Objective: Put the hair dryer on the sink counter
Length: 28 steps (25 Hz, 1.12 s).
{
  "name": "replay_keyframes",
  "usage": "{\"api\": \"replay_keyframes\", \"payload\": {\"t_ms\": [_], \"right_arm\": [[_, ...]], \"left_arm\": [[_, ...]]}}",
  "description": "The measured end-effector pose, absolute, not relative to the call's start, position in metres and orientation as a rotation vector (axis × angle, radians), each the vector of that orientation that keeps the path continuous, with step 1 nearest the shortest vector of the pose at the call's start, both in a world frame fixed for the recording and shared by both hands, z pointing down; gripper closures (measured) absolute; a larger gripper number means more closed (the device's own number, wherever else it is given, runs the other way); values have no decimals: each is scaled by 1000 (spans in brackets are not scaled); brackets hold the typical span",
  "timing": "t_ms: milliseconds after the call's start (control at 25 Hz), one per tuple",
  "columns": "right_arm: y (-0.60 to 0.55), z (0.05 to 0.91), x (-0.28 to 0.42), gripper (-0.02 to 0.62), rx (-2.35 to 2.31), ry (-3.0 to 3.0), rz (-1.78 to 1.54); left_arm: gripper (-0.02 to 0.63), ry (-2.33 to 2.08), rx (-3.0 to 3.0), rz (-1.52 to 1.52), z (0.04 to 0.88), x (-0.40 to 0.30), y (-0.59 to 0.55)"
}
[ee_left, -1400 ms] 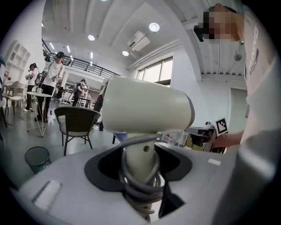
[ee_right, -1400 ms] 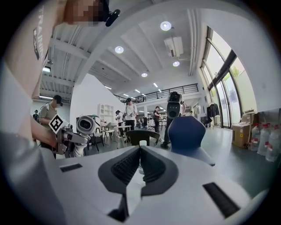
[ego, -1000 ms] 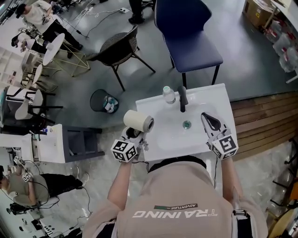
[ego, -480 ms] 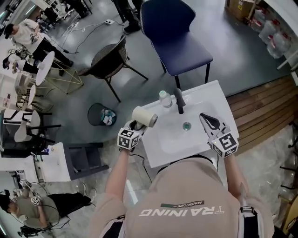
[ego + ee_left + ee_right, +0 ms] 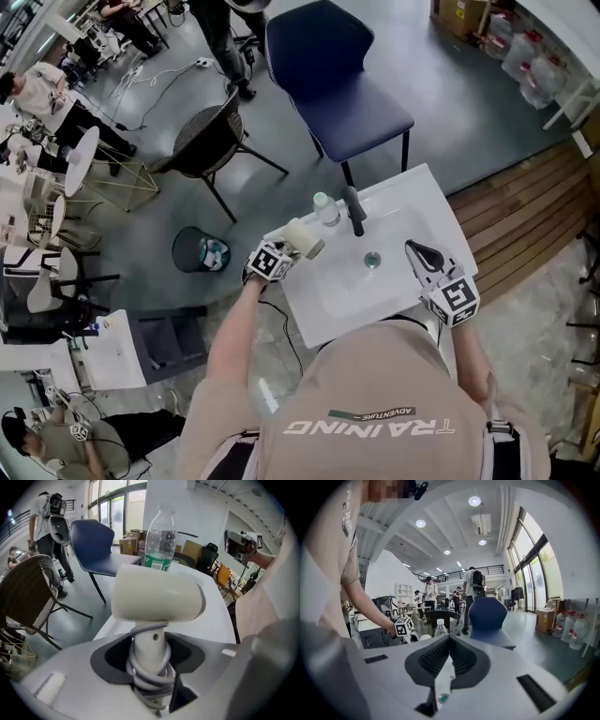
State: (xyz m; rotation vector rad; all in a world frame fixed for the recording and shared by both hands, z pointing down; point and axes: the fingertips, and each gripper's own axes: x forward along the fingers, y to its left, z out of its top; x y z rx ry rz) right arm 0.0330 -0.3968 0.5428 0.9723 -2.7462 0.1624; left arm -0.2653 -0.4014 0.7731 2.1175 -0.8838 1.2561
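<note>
A bin (image 5: 200, 251) is seen on the floor at far left, with a wicker chair (image 5: 211, 136) behind it and a blue chair (image 5: 328, 70) further right. The left gripper (image 5: 284, 251) is held at the left edge of the white counter (image 5: 427, 202), pointed steeply down. Its jaws are closed on the handle of the dryer (image 5: 305, 238). In the left gripper view the handle, wound with coils of grey cord (image 5: 149, 674), is pinched between the dark pads (image 5: 110, 656), so the jaws are kept partly apart by its width. The dryer's cream head is placed over the counter's back left corner, just beside a clear bottle (image 5: 324, 208). Whether it touches the counter cannot be told. To the right of the bottle a black faucet (image 5: 353, 211) is mounted behind the basin (image 5: 352, 286), and a drain (image 5: 372, 260) is set in the basin's floor. The right gripper (image 5: 420, 253) is held at the counter's right edge, beside the basin. Its jaws are pressed fully together and nothing is gripped — only a thin slit is left between them in the right gripper view.
</note>
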Motion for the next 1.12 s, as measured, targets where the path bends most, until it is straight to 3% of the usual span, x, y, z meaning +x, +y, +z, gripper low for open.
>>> {"api": "replay_keyframes", "payload": {"t_ms": [360, 1120], "right_arm": [[-399, 550, 62, 589, 1059, -2674, 181], [-403, 552, 48, 589, 992, -2652, 133]], "left_arm": [[390, -765, 2085, 1362, 801, -256, -415], [383, -623, 2168, 1667, 809, -256, -444]]}}
